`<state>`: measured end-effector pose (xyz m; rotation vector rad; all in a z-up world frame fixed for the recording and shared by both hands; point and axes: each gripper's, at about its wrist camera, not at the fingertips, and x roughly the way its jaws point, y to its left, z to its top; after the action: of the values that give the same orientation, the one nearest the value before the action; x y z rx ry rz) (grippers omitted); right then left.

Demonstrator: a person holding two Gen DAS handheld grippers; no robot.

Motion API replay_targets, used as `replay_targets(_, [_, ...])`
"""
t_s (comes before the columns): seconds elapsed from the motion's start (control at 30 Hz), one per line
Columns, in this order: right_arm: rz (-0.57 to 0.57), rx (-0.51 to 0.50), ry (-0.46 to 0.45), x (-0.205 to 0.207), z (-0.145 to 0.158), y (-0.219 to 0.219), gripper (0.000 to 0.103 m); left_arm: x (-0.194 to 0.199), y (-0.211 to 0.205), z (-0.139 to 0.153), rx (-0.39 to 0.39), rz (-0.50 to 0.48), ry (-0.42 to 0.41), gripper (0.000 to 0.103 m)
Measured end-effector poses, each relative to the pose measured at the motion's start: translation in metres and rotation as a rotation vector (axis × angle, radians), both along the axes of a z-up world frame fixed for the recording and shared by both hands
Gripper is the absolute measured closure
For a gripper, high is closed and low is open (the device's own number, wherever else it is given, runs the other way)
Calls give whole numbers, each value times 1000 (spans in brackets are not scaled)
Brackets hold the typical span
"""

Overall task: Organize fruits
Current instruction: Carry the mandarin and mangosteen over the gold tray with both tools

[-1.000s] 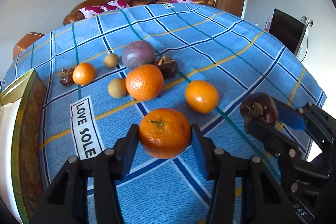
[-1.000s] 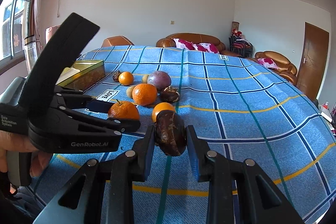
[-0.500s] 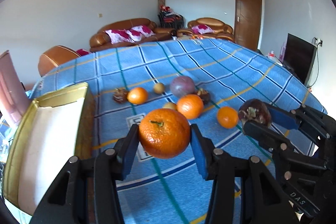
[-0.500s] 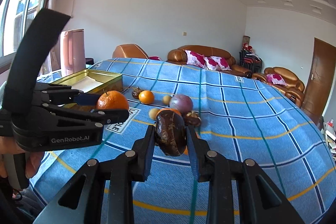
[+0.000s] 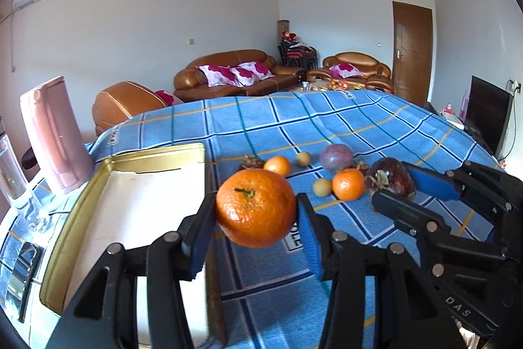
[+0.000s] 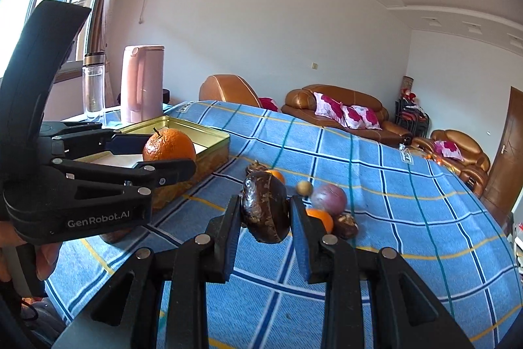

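While we look along the left gripper (image 5: 256, 237), we see its two blue pads clamped on a large mandarin (image 5: 256, 207) with a green stem, held in the lower middle of the frame above the blue checked tablecloth (image 5: 343, 123). Just left of it, filling the lower left, lies the open gold tin (image 5: 81, 201) with its pale inside. At the right edge the right gripper (image 5: 397, 188) pinches a dark mangosteen (image 5: 390, 175). Between the two, on the cloth, we count a smaller mandarin (image 5: 348, 184), a small orange fruit (image 5: 277, 165), two yellowish longans (image 5: 322, 186) and a purple passion fruit (image 5: 336, 158) — all near one another in mid-frame. A pink kettle (image 5: 54, 133) stands at the left edge.

In the right wrist view, the right gripper (image 6: 264, 224) sits at bottom centre, its fingers closed on the mangosteen (image 6: 265, 211), which hangs clear of the cloth (image 6: 376, 172). At the left the left gripper (image 6: 157, 157) grips the large mandarin (image 6: 169, 147) in front of the gold tin (image 6: 209, 136) — whether over it or just beside it we cannot tell. The passion fruit (image 6: 328, 198) and another mangosteen (image 6: 345, 224) lie right of centre. The pink kettle (image 6: 142, 84) and a clear bottle (image 6: 94, 84) stand in the upper left.
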<state>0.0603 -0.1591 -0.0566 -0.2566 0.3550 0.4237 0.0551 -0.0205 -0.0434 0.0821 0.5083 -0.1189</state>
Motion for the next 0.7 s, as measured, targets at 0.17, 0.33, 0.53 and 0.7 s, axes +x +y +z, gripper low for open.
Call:
replay_targets(0.17, [46, -18, -21, 3, 8, 26, 72, -5, 22, 3, -2, 55, -17, 53])
replay_targets(0.33, [89, -36, -40, 7, 14, 53, 72, -9, 48, 6, -2, 119, -31, 53])
replay_targets(0.53, [132, -54, -56, 8, 18, 82, 72, -13, 75, 8, -8, 181, -38, 53])
replay_targets(0.7, [154, -62, -62, 11, 21, 99, 72, -14, 91, 7, -5, 218, -38, 53])
